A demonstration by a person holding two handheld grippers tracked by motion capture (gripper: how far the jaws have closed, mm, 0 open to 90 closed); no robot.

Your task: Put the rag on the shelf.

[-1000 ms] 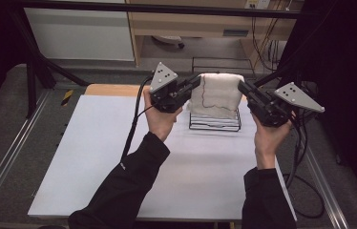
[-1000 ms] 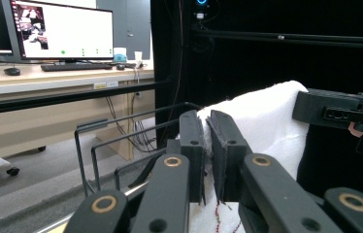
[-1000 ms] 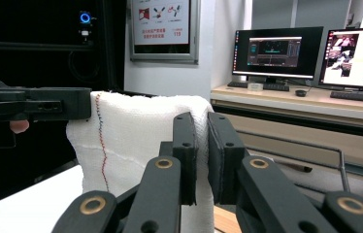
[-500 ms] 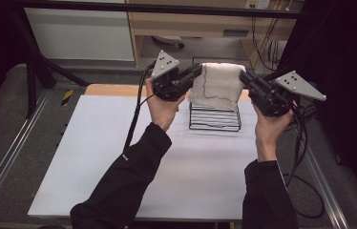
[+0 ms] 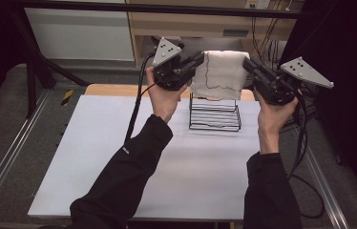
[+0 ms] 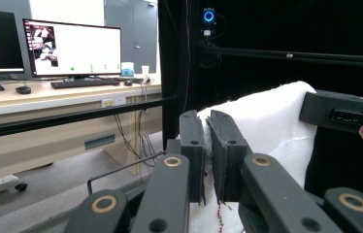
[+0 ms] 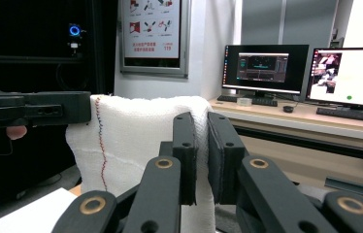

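A white towel (image 5: 220, 74) is held up in the air above the far part of the bench (image 5: 119, 157), stretched between the two grippers. The left gripper (image 5: 196, 61) pinches the towel's left edge, its jaws closed narrow on the cloth; in the left gripper view the fabric (image 6: 267, 121) sits squeezed between the two black jaws. The right gripper (image 5: 249, 64) does the same on the right edge, jaws nearly together with a fold of towel (image 7: 140, 136) between them. A thin line of red stitching runs down the cloth (it shows in the high view and in the right gripper view). The towel hangs slack between the two grips, its lower edge just above a black wire rack (image 5: 215, 113) that stands on the white bench surface, near the far edge. Whether cloth and rack touch, I cannot tell. The left hand (image 5: 164, 98) and right hand (image 5: 272, 117) hold the grippers from below, dark sleeves reaching in from the near side. Computer monitors (image 7: 305, 73) stand on a desk beyond the bench.
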